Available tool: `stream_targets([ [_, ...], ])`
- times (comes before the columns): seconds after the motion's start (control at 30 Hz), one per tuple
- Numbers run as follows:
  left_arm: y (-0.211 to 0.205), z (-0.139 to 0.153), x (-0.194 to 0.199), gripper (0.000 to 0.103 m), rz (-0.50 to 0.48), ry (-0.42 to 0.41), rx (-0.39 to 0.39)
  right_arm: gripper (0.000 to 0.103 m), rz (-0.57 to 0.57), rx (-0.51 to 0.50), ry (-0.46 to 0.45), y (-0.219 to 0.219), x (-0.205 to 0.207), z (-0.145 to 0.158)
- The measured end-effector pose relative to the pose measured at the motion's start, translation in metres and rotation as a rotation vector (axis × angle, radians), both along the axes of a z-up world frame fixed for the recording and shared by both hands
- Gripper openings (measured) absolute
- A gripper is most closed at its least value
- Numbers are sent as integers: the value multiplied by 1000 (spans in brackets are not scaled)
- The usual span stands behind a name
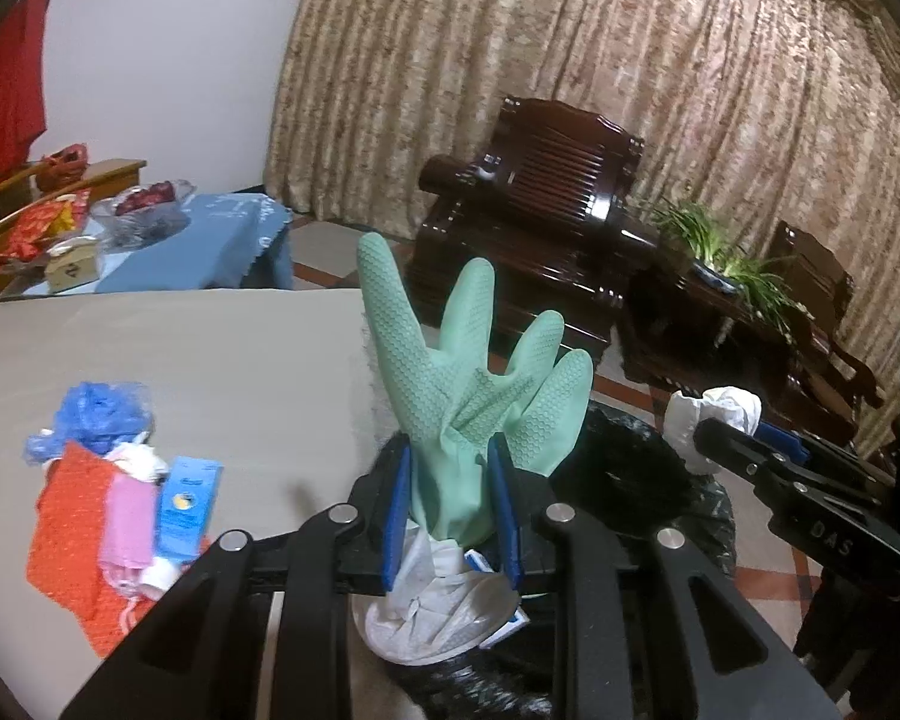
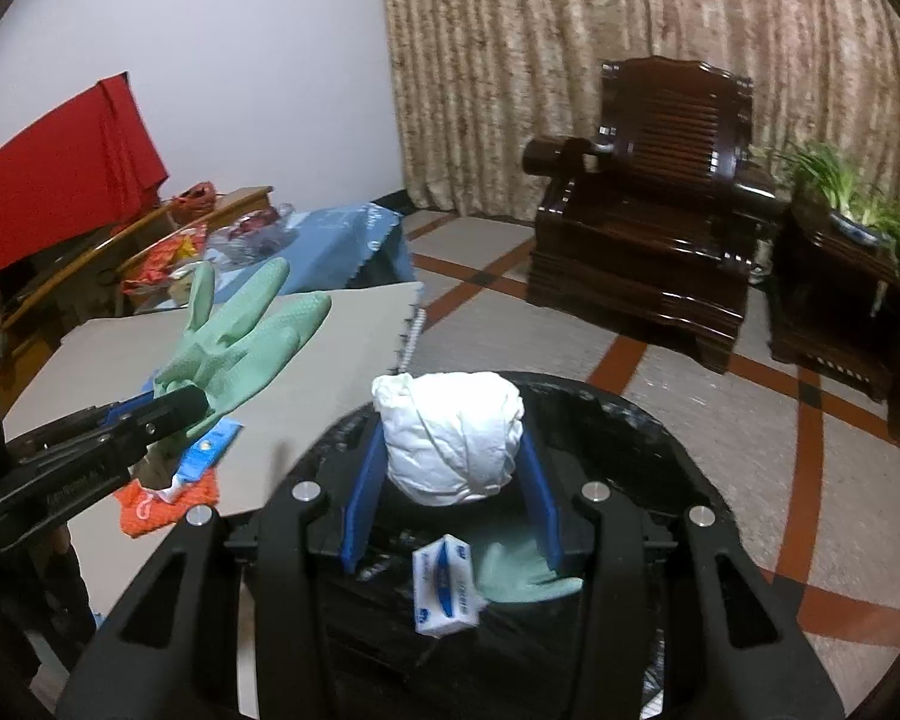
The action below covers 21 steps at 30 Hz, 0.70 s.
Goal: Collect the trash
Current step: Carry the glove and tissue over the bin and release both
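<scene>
If the left gripper (image 1: 453,504), squeezing the green glove (image 1: 480,384), or the right gripper (image 2: 450,480), squeezing the white wad (image 2: 450,438), lets go early, trash misses the black bin (image 2: 660,456) at the bottom.

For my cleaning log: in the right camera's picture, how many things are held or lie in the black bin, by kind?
Green glove: 2
White paper wad: 1
Tissue packet: 1
Total: 4

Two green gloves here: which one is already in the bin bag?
The flat green glove lying inside the black bin bag, beside the small blue-and-white pack. The other green glove is clamped upright in the left claw.
</scene>
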<state>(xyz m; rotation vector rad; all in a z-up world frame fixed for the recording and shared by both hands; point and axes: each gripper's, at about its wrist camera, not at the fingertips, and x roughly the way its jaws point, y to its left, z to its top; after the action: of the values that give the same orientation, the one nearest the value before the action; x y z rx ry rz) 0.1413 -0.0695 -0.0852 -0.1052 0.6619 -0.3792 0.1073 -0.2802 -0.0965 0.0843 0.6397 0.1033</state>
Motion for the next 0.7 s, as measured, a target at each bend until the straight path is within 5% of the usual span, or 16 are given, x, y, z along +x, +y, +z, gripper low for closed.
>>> stream_targets([
  [0.7, -70, -44, 29, 26, -153, 98, 5, 44, -122, -35, 78, -44, 1, -33],
])
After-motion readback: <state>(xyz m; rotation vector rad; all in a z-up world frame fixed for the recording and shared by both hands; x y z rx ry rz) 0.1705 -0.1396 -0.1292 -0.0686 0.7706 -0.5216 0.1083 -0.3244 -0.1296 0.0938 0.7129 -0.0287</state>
